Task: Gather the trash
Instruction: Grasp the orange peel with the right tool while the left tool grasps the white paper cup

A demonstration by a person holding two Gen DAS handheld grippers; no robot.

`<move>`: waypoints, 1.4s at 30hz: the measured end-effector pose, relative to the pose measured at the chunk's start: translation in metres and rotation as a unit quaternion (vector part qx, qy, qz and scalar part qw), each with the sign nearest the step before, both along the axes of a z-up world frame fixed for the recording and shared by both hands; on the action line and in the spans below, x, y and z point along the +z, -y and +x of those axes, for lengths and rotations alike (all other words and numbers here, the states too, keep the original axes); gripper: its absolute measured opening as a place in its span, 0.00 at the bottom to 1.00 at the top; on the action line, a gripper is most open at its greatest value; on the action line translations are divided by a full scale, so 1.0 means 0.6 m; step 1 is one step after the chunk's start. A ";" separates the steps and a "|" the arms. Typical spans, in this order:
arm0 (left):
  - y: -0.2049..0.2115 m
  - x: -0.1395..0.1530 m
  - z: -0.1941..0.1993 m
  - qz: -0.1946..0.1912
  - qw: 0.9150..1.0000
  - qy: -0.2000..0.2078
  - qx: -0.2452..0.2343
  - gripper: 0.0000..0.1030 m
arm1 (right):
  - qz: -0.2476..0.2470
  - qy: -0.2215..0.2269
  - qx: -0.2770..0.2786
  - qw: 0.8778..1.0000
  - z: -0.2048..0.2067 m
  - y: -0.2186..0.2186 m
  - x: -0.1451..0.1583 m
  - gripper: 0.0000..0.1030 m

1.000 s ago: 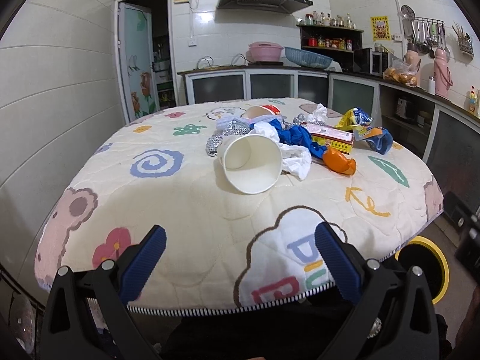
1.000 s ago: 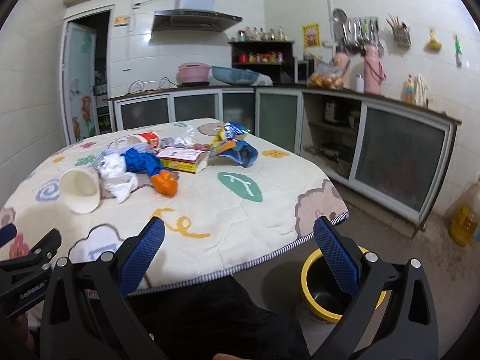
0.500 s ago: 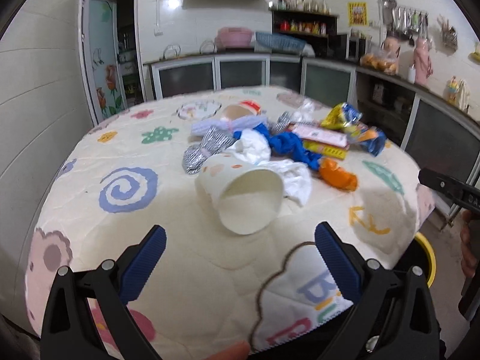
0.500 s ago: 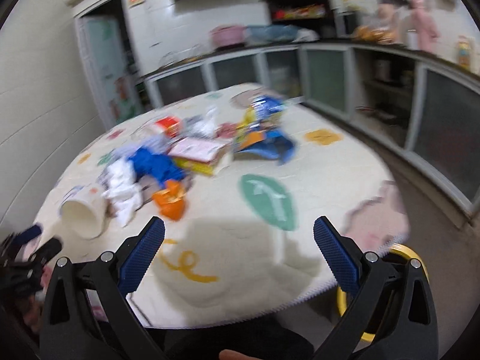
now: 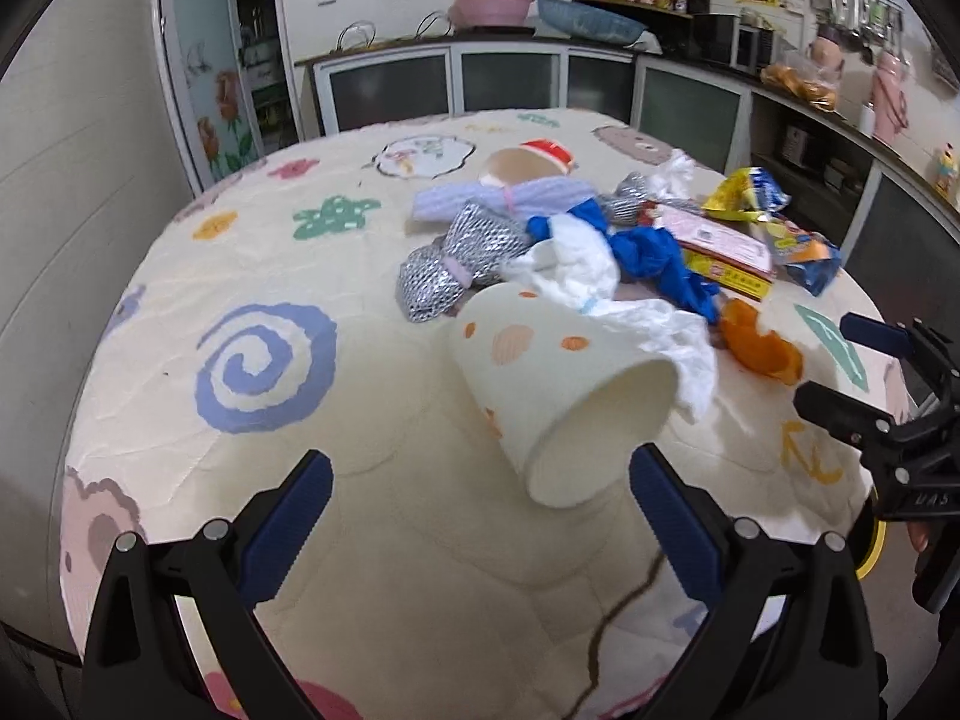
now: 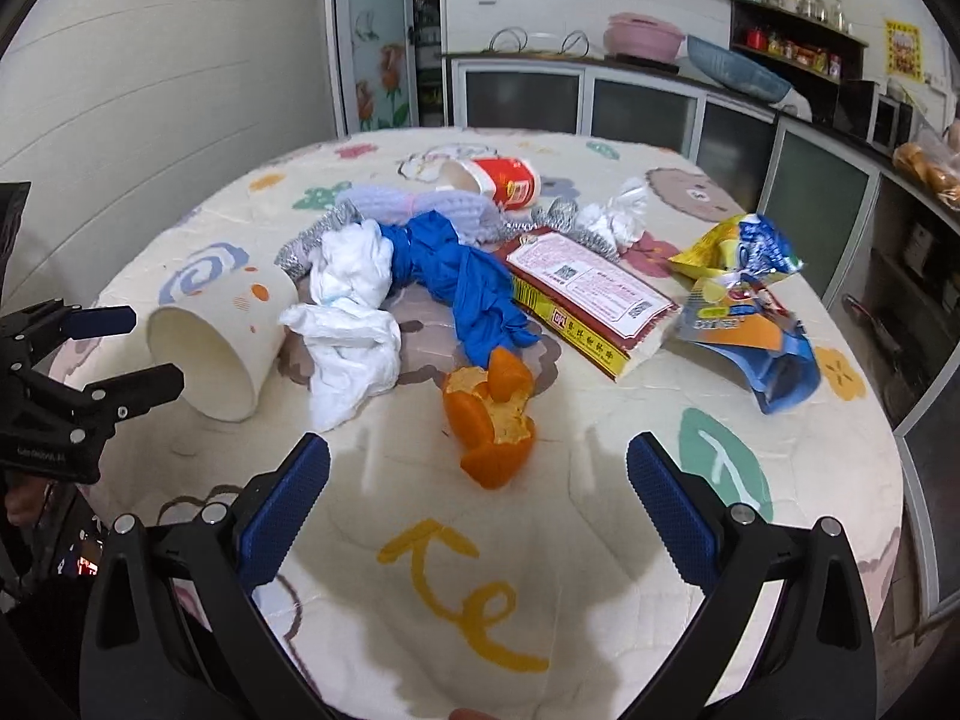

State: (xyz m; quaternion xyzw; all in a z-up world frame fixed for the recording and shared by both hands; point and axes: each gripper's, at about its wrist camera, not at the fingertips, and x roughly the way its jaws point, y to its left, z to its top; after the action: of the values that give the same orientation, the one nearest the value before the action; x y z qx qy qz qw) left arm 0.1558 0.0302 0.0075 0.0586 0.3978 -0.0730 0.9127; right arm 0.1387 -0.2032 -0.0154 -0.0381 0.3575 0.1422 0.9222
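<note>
A white paper cup [image 5: 564, 396] with orange dots lies on its side on the round table, mouth toward my open, empty left gripper [image 5: 480, 510], which hovers just short of it. It also shows in the right wrist view [image 6: 219, 339]. Orange peel [image 6: 489, 414] lies just ahead of my open, empty right gripper [image 6: 477, 498]. Behind lie white tissue [image 6: 345, 312], a blue glove [image 6: 465, 285], a red-and-yellow box [image 6: 591, 300], snack wrappers [image 6: 741, 300], silver mesh [image 5: 462, 258] and a red cup [image 6: 501, 180].
The table carries a cream patterned quilted cloth [image 5: 270, 252]. A yellow-rimmed bin [image 5: 876, 540] stands on the floor past the table's right edge. Kitchen cabinets [image 5: 510, 78] and a door [image 5: 216, 72] line the far walls.
Both grippers have moved forward over the table and closer to the trash. The left now faces the paper cup, the right the orange peel. Each gripper now shows in the other's view.
</note>
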 end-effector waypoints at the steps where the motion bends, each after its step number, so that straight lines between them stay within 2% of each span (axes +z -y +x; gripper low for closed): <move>1: 0.000 -0.004 0.008 0.003 1.000 -0.003 0.000 0.93 | 0.000 -0.007 0.000 1.000 0.005 0.000 -0.002 0.92; 11: 0.002 -0.022 0.060 -0.017 1.000 -0.024 0.004 0.93 | 0.009 -0.060 -0.003 0.998 0.059 0.009 -0.034 0.92; 12: 0.002 -0.022 0.063 -0.020 0.999 -0.024 0.004 0.93 | 0.008 -0.064 -0.001 0.998 0.062 0.008 -0.036 0.90; 13: 0.001 -0.023 0.067 -0.026 0.999 -0.026 0.004 0.93 | 0.003 -0.070 0.003 0.998 0.066 0.006 -0.041 0.81; 15: -0.002 -0.025 0.071 -0.040 0.999 -0.029 0.004 0.93 | -0.014 -0.077 0.002 0.997 0.073 0.001 -0.048 0.71; 17: -0.005 -0.026 0.076 -0.045 0.999 -0.029 0.005 0.91 | -0.014 -0.083 0.006 0.996 0.077 0.000 -0.051 0.68; 20: -0.009 -0.030 0.082 -0.064 0.997 -0.037 0.006 0.72 | -0.005 -0.090 0.011 0.996 0.080 0.002 -0.049 0.63; 22: -0.009 -0.033 0.086 -0.073 0.996 -0.044 0.006 0.63 | 0.000 -0.094 0.013 0.996 0.083 0.003 -0.048 0.55; 23: -0.008 -0.035 0.087 -0.072 0.996 -0.043 0.006 0.58 | 0.005 -0.093 0.013 0.996 0.083 0.004 -0.047 0.46; 24: -0.007 -0.034 0.087 -0.072 0.997 -0.040 0.006 0.48 | 0.010 -0.093 0.012 0.996 0.085 0.005 -0.045 0.33; 25: -0.008 -0.034 0.086 -0.074 0.997 -0.039 0.005 0.40 | 0.022 -0.096 0.011 0.995 0.086 0.007 -0.044 0.27; 27: -0.011 -0.033 0.088 -0.090 0.995 -0.044 0.001 0.16 | 0.033 -0.103 0.006 0.994 0.089 0.010 -0.045 0.24; 29: -0.016 -0.035 0.089 -0.097 0.994 -0.048 -0.001 0.04 | 0.037 -0.105 0.001 0.994 0.090 0.012 -0.045 0.20; 32: -0.022 -0.026 0.081 -0.108 0.993 -0.041 -0.005 0.04 | 0.046 -0.095 -0.007 0.994 0.082 0.014 -0.035 0.17; 36: -0.023 0.003 0.058 -0.110 0.994 -0.010 -0.015 0.04 | 0.065 -0.088 -0.002 0.994 0.063 0.019 -0.014 0.17; 42: -0.012 0.035 0.026 -0.112 0.993 0.008 -0.040 0.04 | 0.084 -0.061 -0.008 0.995 0.009 0.042 0.017 0.17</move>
State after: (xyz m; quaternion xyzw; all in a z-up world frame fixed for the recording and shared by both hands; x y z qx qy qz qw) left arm 0.1714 0.0374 0.0283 -0.0272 0.3767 -0.1530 0.9132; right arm 0.1441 -0.2283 -0.0054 0.0511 0.4000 0.1666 0.8998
